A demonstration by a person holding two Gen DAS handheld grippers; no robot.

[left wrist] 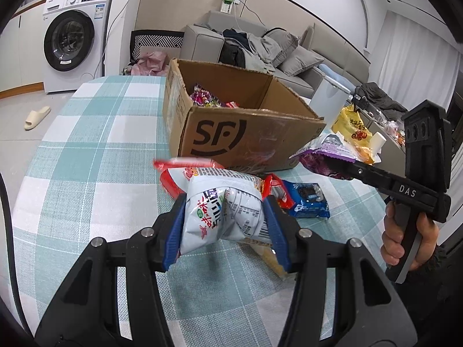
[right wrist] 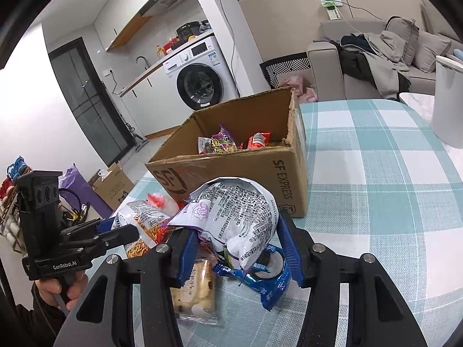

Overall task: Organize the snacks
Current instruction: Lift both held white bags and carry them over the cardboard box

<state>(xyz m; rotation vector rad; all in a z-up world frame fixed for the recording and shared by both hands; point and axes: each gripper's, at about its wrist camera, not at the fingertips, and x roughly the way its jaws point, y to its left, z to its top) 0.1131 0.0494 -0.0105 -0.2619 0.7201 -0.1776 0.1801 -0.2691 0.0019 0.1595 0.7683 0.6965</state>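
Cardboard box (left wrist: 254, 136), printed "SF" on one face and "SF EXPRESS" on another, stands open on the checked tablecloth (left wrist: 86, 173); wrapped snacks (right wrist: 231, 141) lie inside. Left gripper (left wrist: 225, 225) clamps a white-and-red snack bag (left wrist: 222, 214) with Chinese print, held just before the box. Right gripper (right wrist: 240, 248), marked "DAS", clamps a purple-and-white snack bag (right wrist: 240, 219), close by. On the cloth below: blue cookie pack (right wrist: 272, 277) and beige cake pack (right wrist: 196, 289). Left handle reads "GenRobot.AI".
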